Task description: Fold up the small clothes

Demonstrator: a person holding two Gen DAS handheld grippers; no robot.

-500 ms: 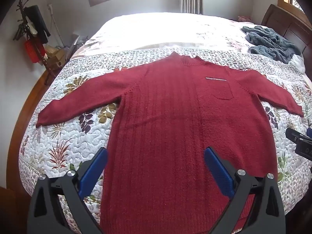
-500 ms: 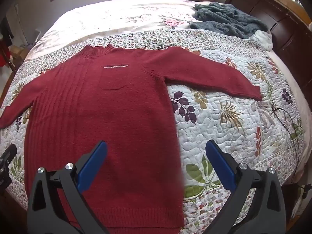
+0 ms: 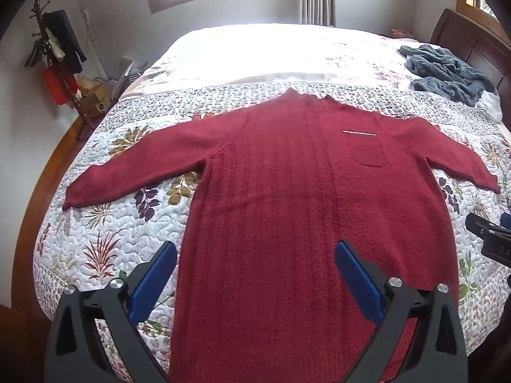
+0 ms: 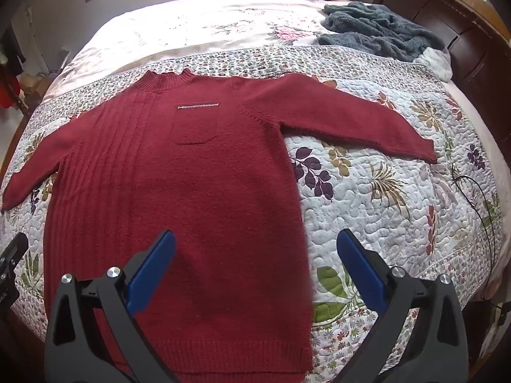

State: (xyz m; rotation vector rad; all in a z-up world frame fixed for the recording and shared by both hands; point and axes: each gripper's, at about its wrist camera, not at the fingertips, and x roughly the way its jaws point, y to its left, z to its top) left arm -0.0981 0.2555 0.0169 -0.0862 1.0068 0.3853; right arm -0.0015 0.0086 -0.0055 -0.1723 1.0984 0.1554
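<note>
A dark red knit sweater [image 3: 287, 191] [image 4: 179, 185] lies flat, front up, on the floral quilt [image 3: 105, 239] [image 4: 383, 198], both sleeves spread sideways and its hem nearest me. My left gripper [image 3: 255, 249] hovers open above the lower left half of the body, blue pads wide apart, holding nothing. Over the sweater's lower right edge my right gripper [image 4: 255, 239] hangs open too, one pad above the red knit and the other above the quilt. The right gripper's black tip [image 3: 488, 233] shows at the left wrist view's right edge.
A grey fleece garment [image 3: 447, 70] [image 4: 383, 32] lies bunched at the far right of the bed by the dark wooden headboard [image 4: 463, 32]. A coat stand [image 3: 57, 57] and boxes stand left of the bed. A black cable [image 4: 476, 198] lies on the quilt's right side.
Both views have shifted slightly, so both grippers pulled a little back or up from the sweater. The sweater lies as before and both grippers stay open.
</note>
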